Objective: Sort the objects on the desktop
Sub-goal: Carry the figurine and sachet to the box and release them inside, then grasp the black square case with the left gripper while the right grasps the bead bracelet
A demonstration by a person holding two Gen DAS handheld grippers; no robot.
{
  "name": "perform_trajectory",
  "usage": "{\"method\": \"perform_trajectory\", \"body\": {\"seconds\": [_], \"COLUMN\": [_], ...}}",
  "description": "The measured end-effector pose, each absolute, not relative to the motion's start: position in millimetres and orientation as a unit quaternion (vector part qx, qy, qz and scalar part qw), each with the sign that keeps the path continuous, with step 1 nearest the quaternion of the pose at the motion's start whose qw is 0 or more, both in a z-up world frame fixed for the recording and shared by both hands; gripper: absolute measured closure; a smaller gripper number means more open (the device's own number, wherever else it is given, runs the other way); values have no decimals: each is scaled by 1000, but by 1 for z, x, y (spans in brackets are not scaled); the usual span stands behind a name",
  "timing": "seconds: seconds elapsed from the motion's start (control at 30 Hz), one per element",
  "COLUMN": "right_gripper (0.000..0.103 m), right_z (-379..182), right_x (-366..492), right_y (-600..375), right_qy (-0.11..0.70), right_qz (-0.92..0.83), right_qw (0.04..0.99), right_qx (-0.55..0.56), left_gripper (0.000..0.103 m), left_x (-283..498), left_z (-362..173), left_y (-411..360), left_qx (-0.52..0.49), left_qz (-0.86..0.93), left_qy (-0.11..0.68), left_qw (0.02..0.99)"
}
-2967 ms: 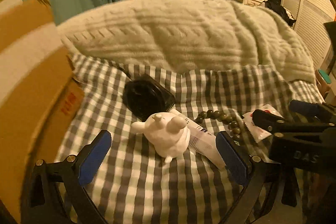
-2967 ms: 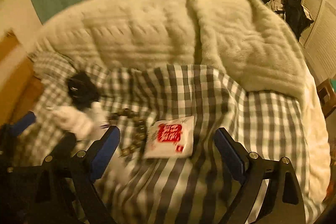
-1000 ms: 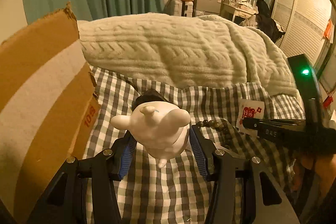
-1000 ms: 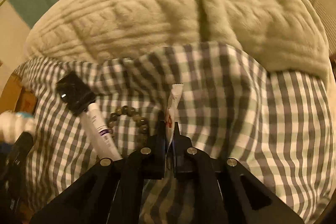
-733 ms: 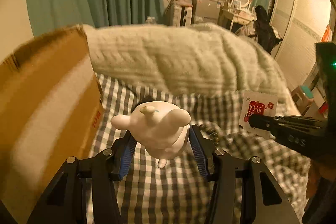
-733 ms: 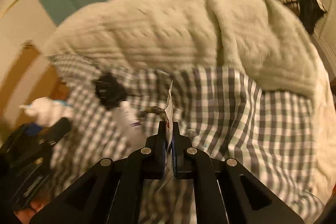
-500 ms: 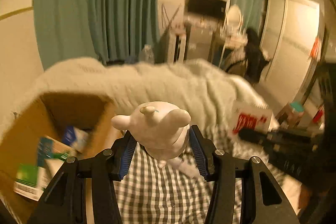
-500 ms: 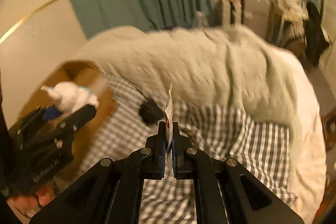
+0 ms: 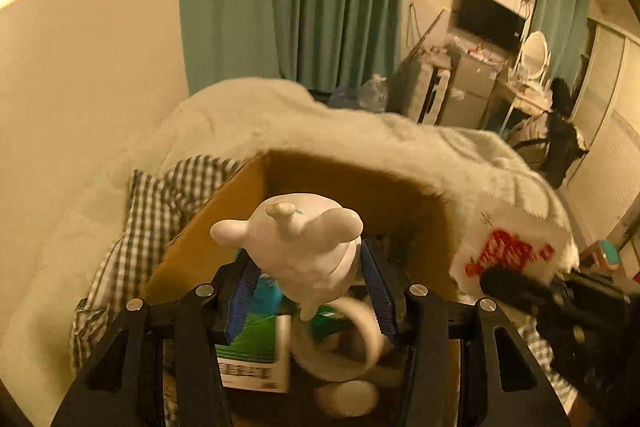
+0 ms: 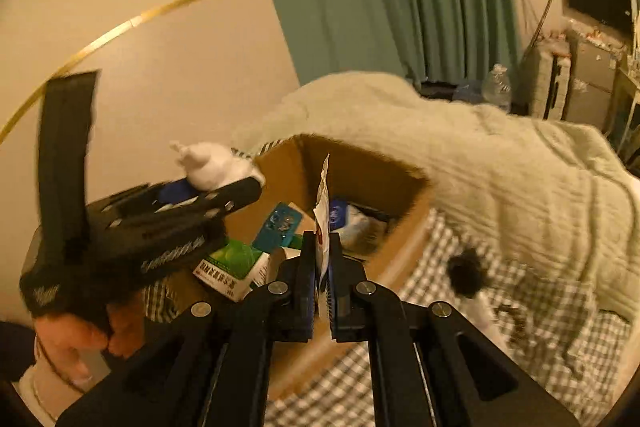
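Above the open cardboard box [image 9: 404,195], the left gripper [image 9: 306,279] clamped a white figurine [image 9: 304,247] around its body (likely rigid and breakable), while the right gripper [image 10: 320,283] pinched a thin, floppy sachet [image 10: 322,199] by its lower edge.

White rabbit-like figurine [image 9: 304,251], smooth and rounded, clamped between blue pads above open cardboard box [image 9: 352,183]. Flat white sachet [image 10: 322,211] with red print, held edge-on and upright over the same box. Inside: green-and-white carton [image 10: 232,269], teal packet [image 10: 280,223], roll of tape [image 9: 340,339]. On checked cover beside the box, blurred black object [image 10: 466,273].
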State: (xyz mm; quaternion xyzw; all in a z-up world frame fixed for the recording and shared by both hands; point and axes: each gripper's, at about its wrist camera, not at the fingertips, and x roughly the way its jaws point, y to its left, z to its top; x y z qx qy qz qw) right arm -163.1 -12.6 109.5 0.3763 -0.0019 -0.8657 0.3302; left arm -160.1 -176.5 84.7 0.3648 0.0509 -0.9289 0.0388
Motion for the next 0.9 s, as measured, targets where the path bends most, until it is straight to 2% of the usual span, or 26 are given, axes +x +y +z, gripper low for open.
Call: {"method": "perform_trajectory", "body": {"seconds": [0.03,0.07,0.1,0.13,0.2,0.4,0.5,0.6,0.63,0.9], "right_gripper": [95,91,76,63,57,55,50,50,50,50], "right_z": [102,95,89,83,80,96,106,110,110,63], "right_x": [-169,-174,-179,-181,-182,-180,-169,-156,-153,-149], "right_y": [-19,-22,-24,-23,-14,51,90,132,144,216], "right_qy": [-9,-17,-23,-29,-36,-34,-18,-4,-1,9], "right_qz": [-863,-860,-858,-857,-861,-886,-904,-916,-919,-918], "right_qw": [331,329,326,321,313,267,231,196,187,132], "right_qx": [382,390,398,402,399,377,359,349,347,374], "left_gripper": [47,36,28,16,10,10,5,3,0,0], "left_x": [-160,-158,-157,-155,-151,-140,-133,-132,-134,-182], "left_z": [79,77,75,74,72,91,107,109,106,31], "left_y": [-180,-181,-181,-183,-183,-150,-109,-58,-42,57], "left_qx": [365,362,359,351,345,335,321,323,325,395], "left_qz": [-929,-931,-932,-935,-937,-941,-946,-945,-943,-917], "left_qy": [40,31,25,23,30,39,40,40,40,-3], "left_qw": [37,40,47,53,53,30,0,-39,-52,-58]}}
